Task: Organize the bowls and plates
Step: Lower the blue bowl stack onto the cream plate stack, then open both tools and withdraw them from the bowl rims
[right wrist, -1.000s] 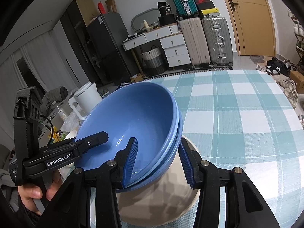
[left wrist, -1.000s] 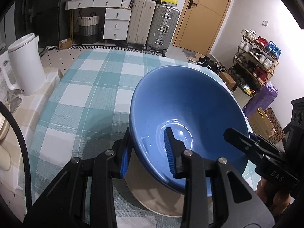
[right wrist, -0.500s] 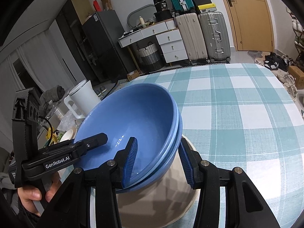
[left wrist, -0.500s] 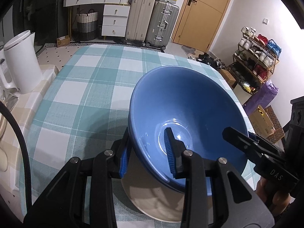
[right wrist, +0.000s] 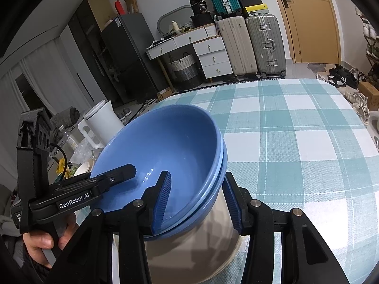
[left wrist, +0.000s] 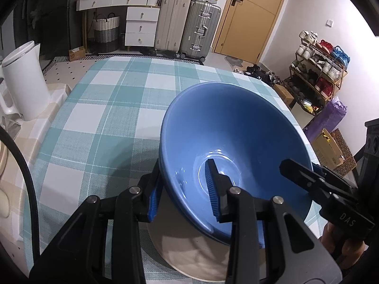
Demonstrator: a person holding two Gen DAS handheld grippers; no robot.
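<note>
Two blue bowls point(left wrist: 236, 130), one nested in the other, sit tipped on a cream plate point(left wrist: 180, 243) at the near edge of the table. That's the whole stack, right under both cameras.

The left gripper point(left wrist: 183, 163) straddles the rim, one blue ribbed pad outside and one down in the bowl. Its jaws have just eased open a touch with both bowl walls between them, and I can't tell whether the pads press. The right gripper point(right wrist: 197, 174) straddles the opposite rim the same way, jaws a moderate way apart. Whether it grips is unclear too.

Writing now. The right camera shows "GenRobot.AI" in white on the side of the left gripper, with a hand point(right wrist: 45, 243) wrapped round its handle. The left camera shows "DAS" on the right gripper's body.

The table wears a teal-and-white checked cloth point(left wrist: 113, 108). A white kettle point(left wrist: 23, 80) stands off its left side on a beige checked surface.

Round the room:
- Two hard suitcases point(left wrist: 200, 28) stand beside white drawers point(left wrist: 142, 26).
- A woven basket point(left wrist: 106, 33) sits under the desk.
- A tan door point(left wrist: 253, 14) is at the back.
- A shoe rack point(left wrist: 317, 71) lines the right wall.
- A dark fridge point(right wrist: 123, 54) stands at the left.
</note>
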